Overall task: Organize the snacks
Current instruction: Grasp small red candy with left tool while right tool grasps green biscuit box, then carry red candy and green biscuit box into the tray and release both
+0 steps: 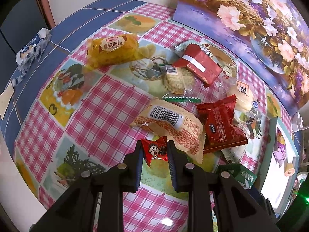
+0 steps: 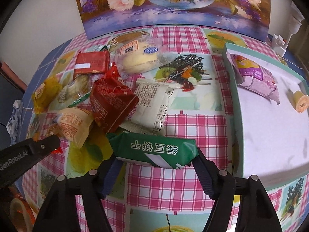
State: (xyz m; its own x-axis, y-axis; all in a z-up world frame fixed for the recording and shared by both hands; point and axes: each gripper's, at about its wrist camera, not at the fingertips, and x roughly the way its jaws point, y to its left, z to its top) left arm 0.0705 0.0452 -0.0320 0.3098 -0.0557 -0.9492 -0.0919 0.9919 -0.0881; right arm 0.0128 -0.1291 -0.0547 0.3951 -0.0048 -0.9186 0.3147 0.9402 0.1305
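Note:
My left gripper (image 1: 154,145) is shut on a small red candy (image 1: 155,151) with a cartoon face, just in front of the snack pile. In the right wrist view this gripper (image 2: 38,147) shows from the side at the left. My right gripper (image 2: 156,157) is shut on a green biscuit packet (image 2: 154,147), its pads pressing on the two ends. The pile behind holds a red packet (image 2: 112,100), a white packet (image 2: 152,104), a beige packet (image 2: 75,123) and a round bun (image 2: 139,58). A white tray (image 2: 229,67) with a teal rim lies to the right, holding a purple packet (image 2: 255,77) and an orange roll candy (image 2: 301,101).
A flower painting (image 2: 173,5) leans against the wall behind the table. A yellow bread packet (image 1: 114,50) lies apart at the far left of the pile. A blue-white tissue pack (image 1: 30,54) sits near the table's left edge. Checked cloth lies bare between pile and tray.

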